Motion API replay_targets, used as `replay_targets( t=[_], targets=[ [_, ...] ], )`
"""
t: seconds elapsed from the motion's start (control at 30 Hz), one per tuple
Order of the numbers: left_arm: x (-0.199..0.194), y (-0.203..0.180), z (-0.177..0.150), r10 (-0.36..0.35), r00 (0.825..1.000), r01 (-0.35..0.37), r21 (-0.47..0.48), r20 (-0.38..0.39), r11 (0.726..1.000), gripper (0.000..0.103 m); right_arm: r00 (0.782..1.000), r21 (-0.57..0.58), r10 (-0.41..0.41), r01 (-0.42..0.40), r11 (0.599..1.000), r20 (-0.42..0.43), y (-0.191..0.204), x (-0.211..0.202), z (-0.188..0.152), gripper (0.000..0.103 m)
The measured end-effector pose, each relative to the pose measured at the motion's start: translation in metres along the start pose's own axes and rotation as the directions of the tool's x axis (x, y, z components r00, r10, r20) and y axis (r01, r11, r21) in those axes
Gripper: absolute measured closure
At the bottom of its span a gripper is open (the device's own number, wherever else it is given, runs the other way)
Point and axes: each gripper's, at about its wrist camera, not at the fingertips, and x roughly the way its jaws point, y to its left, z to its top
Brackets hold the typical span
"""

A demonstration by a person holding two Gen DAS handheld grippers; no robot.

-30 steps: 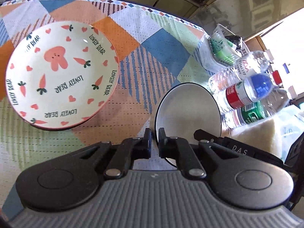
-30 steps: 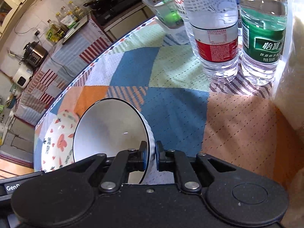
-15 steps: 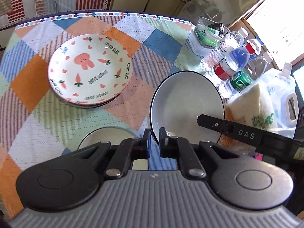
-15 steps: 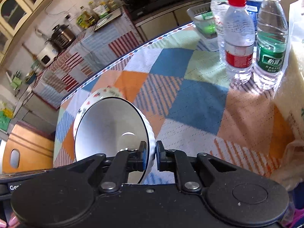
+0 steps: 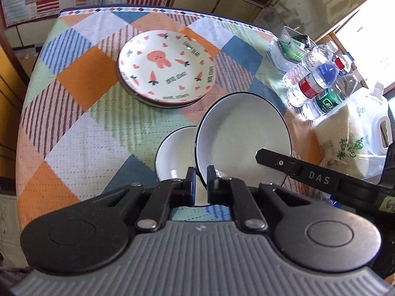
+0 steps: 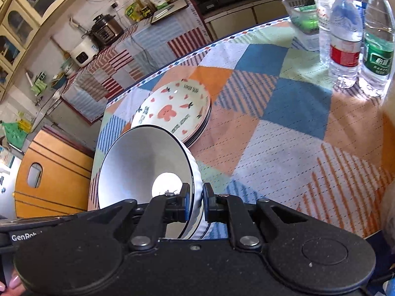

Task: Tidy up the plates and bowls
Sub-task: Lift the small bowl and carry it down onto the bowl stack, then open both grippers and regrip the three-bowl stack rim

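A white bowl with a dark rim [image 5: 243,138] is held above the table, pinched at its rim by both grippers. My left gripper [image 5: 199,181] is shut on its near-left rim. My right gripper [image 6: 196,203] is shut on the same bowl [image 6: 145,165], whose ribbed wall shows between the fingers. A second white bowl [image 5: 176,153] sits on the patchwork tablecloth just below and left of the held one. A stack of rabbit-and-carrot plates [image 5: 166,67] rests farther back; it also shows in the right wrist view [image 6: 174,109].
Several water bottles [image 5: 318,83] stand at the table's right side, seen too in the right wrist view [image 6: 345,34]. A clear container with green contents [image 5: 292,46], a rice bag [image 5: 345,138] and a white jug [image 5: 381,120] crowd the right edge. Wooden furniture [image 6: 54,172] lies beyond the left edge.
Both grippers have lifted the bowl and drawn back toward the near edge. The second white bowl has come fully into view under the held one, and the plates look farther away.
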Motion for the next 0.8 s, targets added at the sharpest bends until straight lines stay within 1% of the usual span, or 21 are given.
replay_targets(
  t=[0.17, 0.3, 0.4, 0.43, 0.5, 0.57, 0.67, 0.8],
  targets=[
    [0.009, 0.015, -0.007, 0.016, 1.0, -0.017, -0.031, -0.022, 0.999, 0.096, 1.0, -0.037, -0.009, 0.008, 0.999, -0.027, 0.011, 0.015, -0.009, 0.088],
    [0.019, 0.02, -0.009, 0.034, 0.998, -0.036, -0.028, -0.048, 0.999, 0.096, 0.999, -0.097, -0.034, 0.032, 0.995, -0.022, 0.019, 0.022, -0.015, 0.088],
    [0.026, 0.021, -0.011, 0.055, 0.996, -0.057, -0.026, -0.068, 0.998, 0.096, 0.999, -0.122, -0.05, 0.047, 0.991, -0.022, 0.022, 0.028, -0.017, 0.088],
    [0.028, 0.022, -0.011, 0.053, 0.996, -0.055, -0.026, -0.069, 0.998, 0.095, 0.998, -0.131, -0.056, 0.053, 0.99, -0.019, 0.023, 0.03, -0.018, 0.089],
    [0.034, 0.024, -0.01, 0.04, 0.996, -0.043, -0.038, -0.084, 0.998, 0.094, 0.996, -0.161, -0.093, 0.092, 0.983, 0.002, 0.027, 0.034, -0.02, 0.089],
    [0.039, 0.026, -0.009, 0.044, 0.994, -0.049, -0.05, -0.103, 0.998, 0.094, 0.991, -0.207, -0.131, 0.135, 0.969, 0.036, 0.034, 0.035, -0.023, 0.09],
    [0.042, 0.029, -0.007, 0.053, 0.993, -0.061, -0.066, -0.107, 0.996, 0.093, 0.986, -0.263, -0.152, 0.165, 0.951, 0.068, 0.041, 0.036, -0.026, 0.091],
    [0.047, 0.035, -0.005, 0.023, 0.992, -0.035, -0.094, -0.123, 0.995, 0.093, 0.98, -0.311, -0.181, 0.198, 0.93, 0.083, 0.043, 0.041, -0.028, 0.092]
  ],
)
